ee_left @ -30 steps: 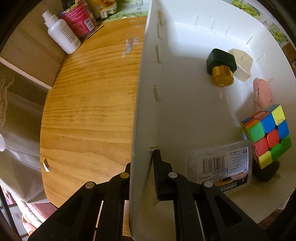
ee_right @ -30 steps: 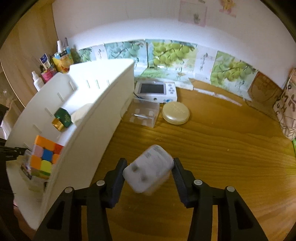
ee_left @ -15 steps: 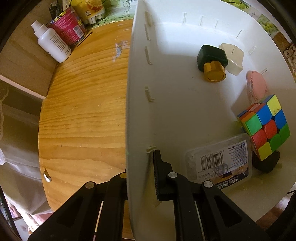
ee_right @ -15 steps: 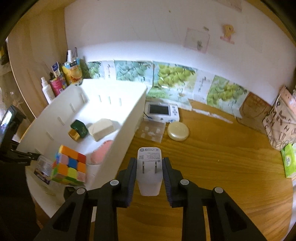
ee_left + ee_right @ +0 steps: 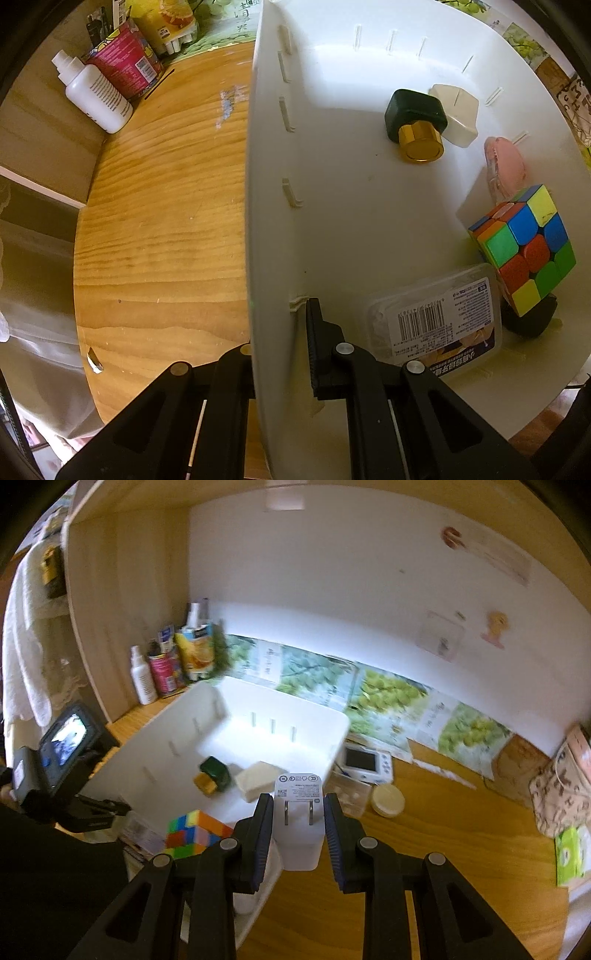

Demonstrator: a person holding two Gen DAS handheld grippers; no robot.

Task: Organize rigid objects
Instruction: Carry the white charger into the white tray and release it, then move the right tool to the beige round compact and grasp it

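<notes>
Here right gripper [image 5: 298, 834] clamps the charger [image 5: 298, 812] — left gripper [image 5: 280, 354] pinches bin wall [image 5: 273, 229].

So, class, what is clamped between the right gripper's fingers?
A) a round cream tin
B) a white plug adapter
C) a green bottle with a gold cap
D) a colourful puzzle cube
B: the right gripper is shut on the white plug adapter, prongs facing the camera.

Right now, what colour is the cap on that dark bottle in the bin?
Gold, on the dark green bottle lying in the white bin; the left wrist view shows it best.
</notes>
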